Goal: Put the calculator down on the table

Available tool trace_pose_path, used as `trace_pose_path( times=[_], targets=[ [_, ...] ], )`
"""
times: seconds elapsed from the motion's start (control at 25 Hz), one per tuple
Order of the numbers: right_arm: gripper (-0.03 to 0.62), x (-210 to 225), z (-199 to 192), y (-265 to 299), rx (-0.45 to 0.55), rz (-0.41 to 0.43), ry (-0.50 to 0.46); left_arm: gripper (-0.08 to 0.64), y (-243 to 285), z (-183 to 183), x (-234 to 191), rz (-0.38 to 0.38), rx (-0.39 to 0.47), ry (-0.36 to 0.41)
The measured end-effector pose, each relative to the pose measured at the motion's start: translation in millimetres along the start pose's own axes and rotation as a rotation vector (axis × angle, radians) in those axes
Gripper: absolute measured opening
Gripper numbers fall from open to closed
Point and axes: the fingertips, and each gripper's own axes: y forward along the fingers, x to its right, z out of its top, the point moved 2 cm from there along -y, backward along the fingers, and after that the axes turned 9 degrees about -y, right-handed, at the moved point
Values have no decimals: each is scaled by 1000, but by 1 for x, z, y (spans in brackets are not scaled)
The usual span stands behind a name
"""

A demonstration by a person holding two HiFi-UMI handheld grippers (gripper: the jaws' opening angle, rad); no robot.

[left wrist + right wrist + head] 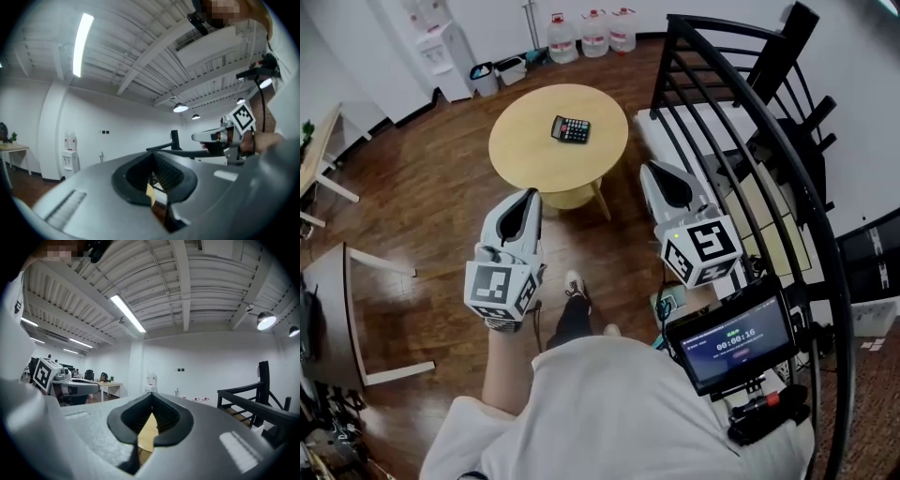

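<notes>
A black calculator (pixel 571 129) lies flat on the round light-wood table (pixel 525 150), a little right of its middle. Both grippers are held level well short of the table, close to the person's body. My left gripper (pixel 532 194) is shut, with its jaw tips meeting and nothing between them; in its own view its tip (pixel 153 157) shows only the room beyond. My right gripper (pixel 648 167) is also shut and empty, and through the gap below its tip (pixel 152 396) a strip of the table top shows.
A black curved stair railing (pixel 741 141) rises close on the right. A small screen (pixel 733 339) is mounted at the person's right side. A wooden chair (pixel 337 309) stands at the left. A water dispenser (pixel 441 52) and water bottles (pixel 593 33) line the far wall.
</notes>
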Motion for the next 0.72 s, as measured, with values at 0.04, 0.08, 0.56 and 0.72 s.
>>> trace_pose_path(
  times=[0.04,0.08,0.56,0.72],
  targets=[
    [2,-7,4,-11,0,7,-6,5,-12,2,8,2,4,3],
    [2,-13,8,-21,0,12,-13,5,-20,4,15,3,6,5],
    [3,-34,18,-39,12,-2,-1,5,-44,-1,19,-7,4,27],
    [3,-44,18,-36,0,-10,-21,5,-50,2,11,-5,2,21]
  ],
)
